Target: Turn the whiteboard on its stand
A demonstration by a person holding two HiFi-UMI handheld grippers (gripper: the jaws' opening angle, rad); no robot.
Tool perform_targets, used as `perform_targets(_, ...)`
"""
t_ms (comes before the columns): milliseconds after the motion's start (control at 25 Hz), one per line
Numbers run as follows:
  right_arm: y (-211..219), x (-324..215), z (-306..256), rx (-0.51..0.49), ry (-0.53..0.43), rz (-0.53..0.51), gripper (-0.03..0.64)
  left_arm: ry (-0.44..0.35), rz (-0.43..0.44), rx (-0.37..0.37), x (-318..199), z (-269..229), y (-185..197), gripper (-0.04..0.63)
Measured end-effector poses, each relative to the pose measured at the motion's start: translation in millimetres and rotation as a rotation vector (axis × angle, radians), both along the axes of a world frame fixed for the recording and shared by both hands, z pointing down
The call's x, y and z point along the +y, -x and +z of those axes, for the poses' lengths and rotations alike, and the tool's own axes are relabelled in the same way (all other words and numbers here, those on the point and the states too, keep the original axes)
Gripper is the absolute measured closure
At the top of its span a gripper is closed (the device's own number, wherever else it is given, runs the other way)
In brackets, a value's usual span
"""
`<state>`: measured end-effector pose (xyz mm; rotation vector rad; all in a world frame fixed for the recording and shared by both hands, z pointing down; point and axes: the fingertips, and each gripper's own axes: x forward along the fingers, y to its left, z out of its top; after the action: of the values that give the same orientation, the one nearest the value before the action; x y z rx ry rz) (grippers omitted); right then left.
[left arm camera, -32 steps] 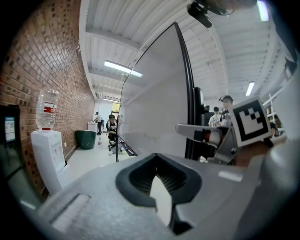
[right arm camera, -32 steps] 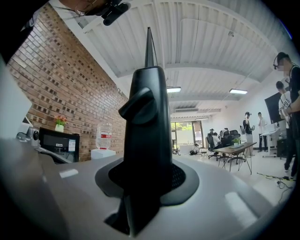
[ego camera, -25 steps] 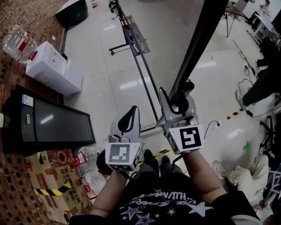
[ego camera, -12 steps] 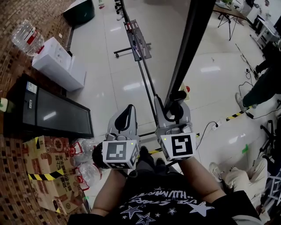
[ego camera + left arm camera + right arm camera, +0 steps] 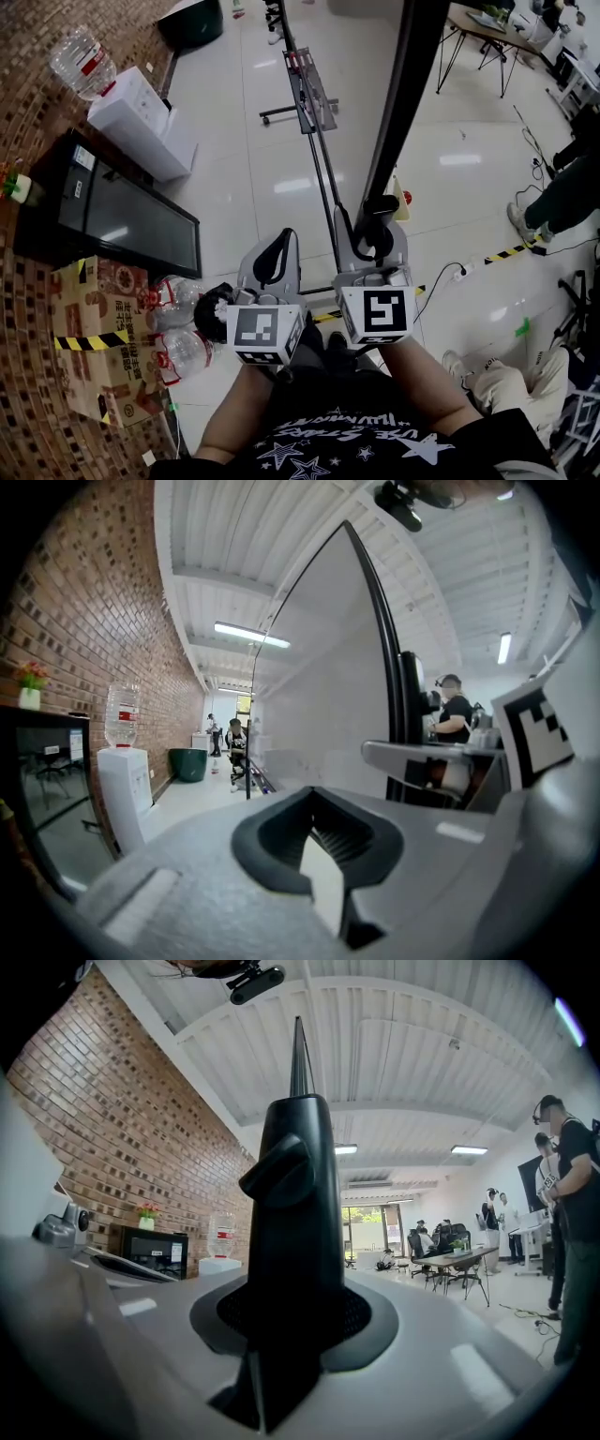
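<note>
The whiteboard (image 5: 403, 84) shows edge-on in the head view as a dark bar slanting down from the top. Its grey face (image 5: 319, 677) fills the middle of the left gripper view. My right gripper (image 5: 375, 223) is shut on the board's black lower edge, which stands up between the jaws as a black frame (image 5: 295, 1204) in the right gripper view. My left gripper (image 5: 275, 257) hangs just left of it, apart from the board, jaws together with nothing between them. The stand's long foot rail (image 5: 317, 141) runs away across the floor.
Along the brick wall on the left stand a water dispenser (image 5: 141, 117) and a black cabinet (image 5: 112, 211). A cardboard box (image 5: 89, 328) and plastic bottles (image 5: 180, 349) lie near my feet. A person (image 5: 562, 187), cables and a table (image 5: 487, 23) are on the right.
The right gripper has kept its hold on the board's edge, which now stands steeper in the head view. Both grippers have shifted slightly left and down; the floor scene has slid.
</note>
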<state>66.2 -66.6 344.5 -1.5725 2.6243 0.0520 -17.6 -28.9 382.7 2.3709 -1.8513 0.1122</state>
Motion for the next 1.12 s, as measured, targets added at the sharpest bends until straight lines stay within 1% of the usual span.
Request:
perform_targets(200, -8, 19, 1, -0.001, -0.002, 0.001, 0.480, -0.002, 0.002, -0.002, 20, -1, -5, 0.591)
perform_targets(360, -11, 33, 3, 0.005, 0.012, -0.002, 0.482, 0.013, 0.009, 0.023, 34, 3, -7, 0.591)
perform_targets(440, -14, 38, 4, 0.009, 0.020, -0.004, 0.482, 0.009, 0.024, 0.030, 39, 4, -10, 0.591)
perform_targets(560, -21, 45, 1, -0.001, -0.007, 0.007, 0.482, 0.003, 0.060, 0.036, 47, 4, -16, 0.591)
perform_targets(720, -27, 52, -1, -0.009, -0.029, 0.015, 0.482, 0.009, 0.104, 0.003, 56, 8, -16, 0.591)
perform_targets(840, -29, 56, 3, -0.002, -0.007, 0.013, 0.482, 0.025, 0.136, 0.013, 62, 7, -19, 0.591)
perform_targets(920, -29, 58, 3, 0.002, 0.004, 0.008, 0.482, 0.019, 0.147, 0.018, 64, 4, -20, 0.591)
perform_targets(1120, -34, 59, 5, 0.004, 0.000, 0.012, 0.482, 0.011, 0.171, 0.021, 71, 1, -24, 0.591)
